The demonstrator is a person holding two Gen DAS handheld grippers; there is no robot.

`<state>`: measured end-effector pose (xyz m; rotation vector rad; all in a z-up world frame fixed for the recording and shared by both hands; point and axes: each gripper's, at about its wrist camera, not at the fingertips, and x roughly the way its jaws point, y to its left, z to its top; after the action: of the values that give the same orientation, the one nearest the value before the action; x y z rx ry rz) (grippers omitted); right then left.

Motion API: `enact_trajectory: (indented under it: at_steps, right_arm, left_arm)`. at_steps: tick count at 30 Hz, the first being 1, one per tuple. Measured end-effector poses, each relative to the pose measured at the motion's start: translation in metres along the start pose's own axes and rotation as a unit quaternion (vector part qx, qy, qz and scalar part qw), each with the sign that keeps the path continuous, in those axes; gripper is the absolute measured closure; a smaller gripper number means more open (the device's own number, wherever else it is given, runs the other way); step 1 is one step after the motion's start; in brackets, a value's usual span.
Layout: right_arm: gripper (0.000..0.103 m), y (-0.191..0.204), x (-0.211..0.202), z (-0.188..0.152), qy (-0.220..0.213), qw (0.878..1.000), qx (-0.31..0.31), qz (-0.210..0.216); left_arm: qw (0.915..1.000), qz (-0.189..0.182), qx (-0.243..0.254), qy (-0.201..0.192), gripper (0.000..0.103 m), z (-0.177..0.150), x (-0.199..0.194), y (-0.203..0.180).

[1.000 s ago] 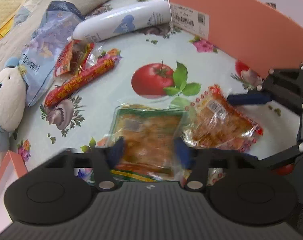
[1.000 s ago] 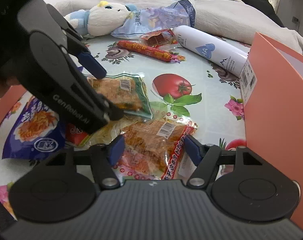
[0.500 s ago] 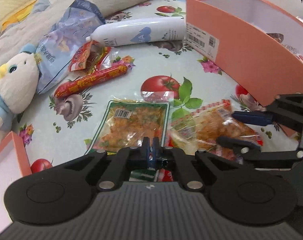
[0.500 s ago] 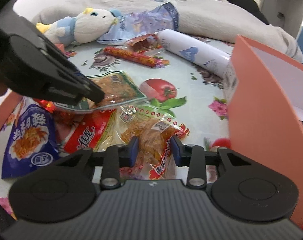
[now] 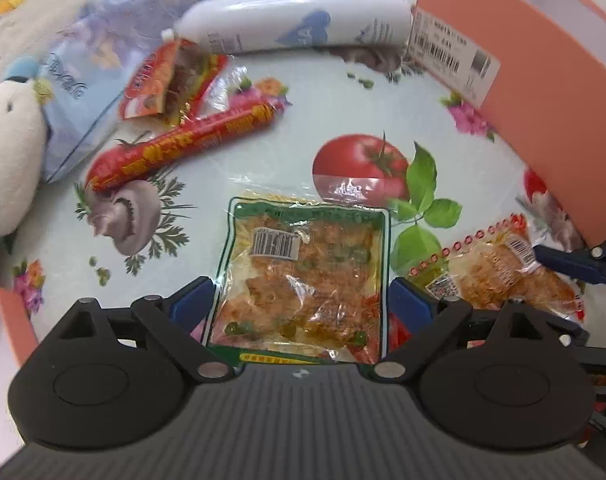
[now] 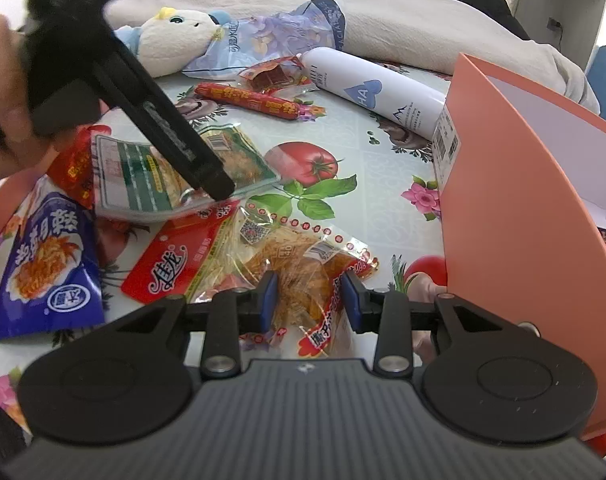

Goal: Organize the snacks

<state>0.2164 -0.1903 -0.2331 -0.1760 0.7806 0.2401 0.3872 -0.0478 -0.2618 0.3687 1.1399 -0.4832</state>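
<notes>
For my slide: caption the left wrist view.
Open left gripper straddles a green-edged snack packet lying on the tomato-print tablecloth.

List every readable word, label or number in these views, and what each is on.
"HA": in a blue heart on the white bottle.
"佳龙": red snack packet.
"FACIAL": rim of the pale blue bag; its other print is blurred.
Barcodes and digits on the orange box sticker, the green-edged packet, the sausage and the blue packet: too small or blurred to read.

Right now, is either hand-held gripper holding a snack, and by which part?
The right hand-held gripper pinches the orange snack pack across its middle. The left hand-held gripper, jaws just opened, straddles the green-edged packet without holding it.
</notes>
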Motion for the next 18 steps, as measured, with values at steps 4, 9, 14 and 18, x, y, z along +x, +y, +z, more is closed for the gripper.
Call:
enact_trajectory:
  at_steps: [4,9,14,18]
  right_arm:
    - [0.066,0.001,0.000,-0.001,-0.002,1.000,-0.001,-0.001]
    - [0.066,0.003,0.001,-0.001,-0.002,1.000,-0.011,-0.004]
    - [0.065,0.005,0.001,-0.001,0.000,1.000,-0.021,-0.008]
    - [0.066,0.004,0.001,0.000,-0.001,1.000,-0.020,-0.009]
  left_arm:
    - [0.9999,0.002,0.011,0.004,0.004,0.005,0.001,-0.004]
    - [0.9977,0.033,0.056,0.017,0.009,0.007,0.003,-0.020]
    - [0.9987,0.020,0.042,0.020,0.024,0.007,-0.001,-0.021]
    - [0.9984,0.017,0.052,0.015,0.044,0.004,-0.006,-0.032]
